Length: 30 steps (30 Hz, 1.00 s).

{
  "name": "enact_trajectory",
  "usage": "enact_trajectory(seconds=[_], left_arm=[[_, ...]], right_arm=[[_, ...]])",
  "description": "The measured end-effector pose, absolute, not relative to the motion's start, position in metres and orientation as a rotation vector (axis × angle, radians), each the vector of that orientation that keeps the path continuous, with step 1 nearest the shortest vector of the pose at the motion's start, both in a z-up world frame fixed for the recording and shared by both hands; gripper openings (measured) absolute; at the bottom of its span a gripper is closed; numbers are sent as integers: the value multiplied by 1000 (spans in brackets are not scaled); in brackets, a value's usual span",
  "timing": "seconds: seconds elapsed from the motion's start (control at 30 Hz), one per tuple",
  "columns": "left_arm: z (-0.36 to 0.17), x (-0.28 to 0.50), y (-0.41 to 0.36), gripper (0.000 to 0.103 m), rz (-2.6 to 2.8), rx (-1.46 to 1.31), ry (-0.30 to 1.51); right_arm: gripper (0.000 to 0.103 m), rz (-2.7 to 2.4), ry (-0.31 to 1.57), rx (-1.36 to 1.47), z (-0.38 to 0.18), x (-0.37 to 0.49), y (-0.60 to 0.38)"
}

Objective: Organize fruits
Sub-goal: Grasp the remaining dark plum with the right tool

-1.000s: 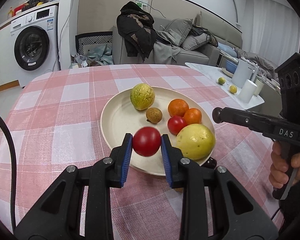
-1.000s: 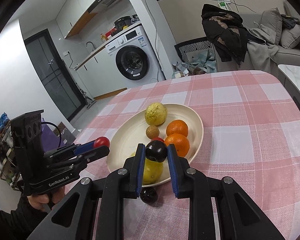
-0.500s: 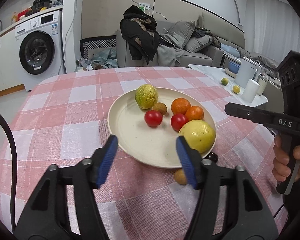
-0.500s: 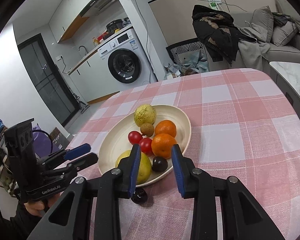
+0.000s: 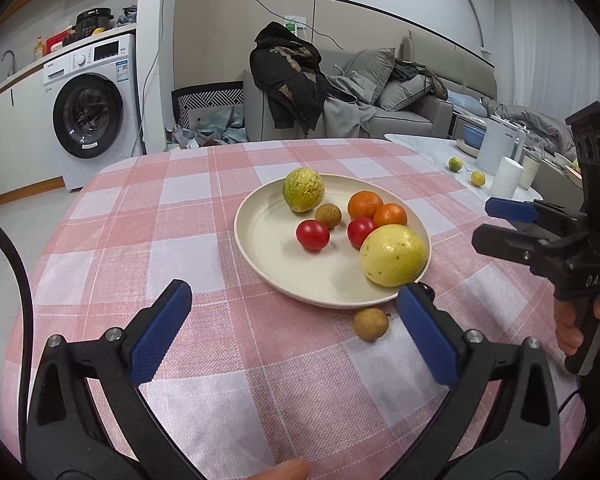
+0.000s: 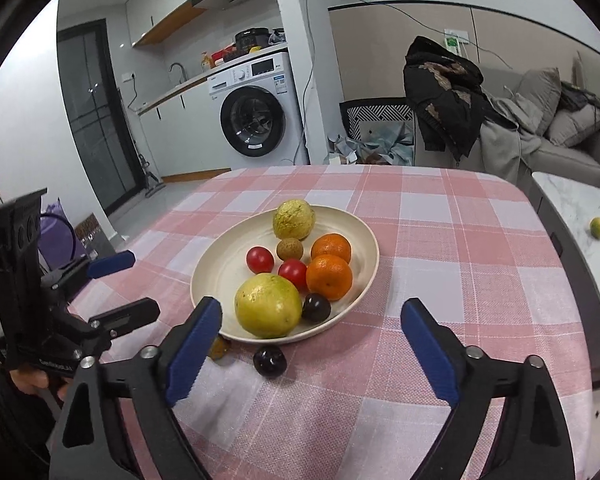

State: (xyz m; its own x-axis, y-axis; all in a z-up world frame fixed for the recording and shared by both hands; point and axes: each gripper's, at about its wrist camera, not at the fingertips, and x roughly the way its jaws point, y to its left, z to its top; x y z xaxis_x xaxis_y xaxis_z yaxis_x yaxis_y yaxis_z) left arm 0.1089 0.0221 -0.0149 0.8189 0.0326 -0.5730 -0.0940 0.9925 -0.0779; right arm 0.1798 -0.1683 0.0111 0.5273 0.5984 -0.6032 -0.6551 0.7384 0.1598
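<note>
From the left wrist view, we saw our left claw (image 5: 296, 328) gaping wide with nothing between its blue pads, its jaws having just been opening. The round cream plate (image 5: 268, 258) served as our landmark: on it lay a bumpy green-yellow fruit, two oranges, two red tomatoes, a small brown longan and a large smooth yellow fruit (image 5: 393, 255). A second small tan longan (image 5: 371, 323) sat on the pink checked table (image 5: 140, 240), just off the plate's near rim, ahead of the left claw and close to its right-hand finger. We judged the left hand better placed for it. The right claw (image 5: 496, 224) showed beyond the plate's right side, spread and empty.

From the right wrist view, our right claw (image 6: 312, 340) stood equally wide and empty, its jaws having just been opening too. Here a dark purple round fruit (image 6: 270, 361) lay on the table just off the plate's near rim, between the fingers. Another dark fruit (image 6: 316, 307) rested inside the rim, hidden from the left view behind the yellow fruit. The tan longan barely peeped out beside the left-hand finger.
</note>
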Motion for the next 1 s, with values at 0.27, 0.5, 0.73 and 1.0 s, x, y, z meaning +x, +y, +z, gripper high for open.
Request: enact_trajectory(seconds=[0.27,0.5,0.73,1.0], left_arm=[[-20,102,22,103,88,-85,611],[-24,106,23,103,102,-84,627],[-26,110,26,103,107,-90,635],[-27,111,27,103,102,-93,642]], right_arm=[[103,764,729,-196,-3,173,-155],[103,763,772,-276,-19,172,-140],[102,762,841,-322,-37,174,-130],[72,800,891,-362,-48,172,-117]])
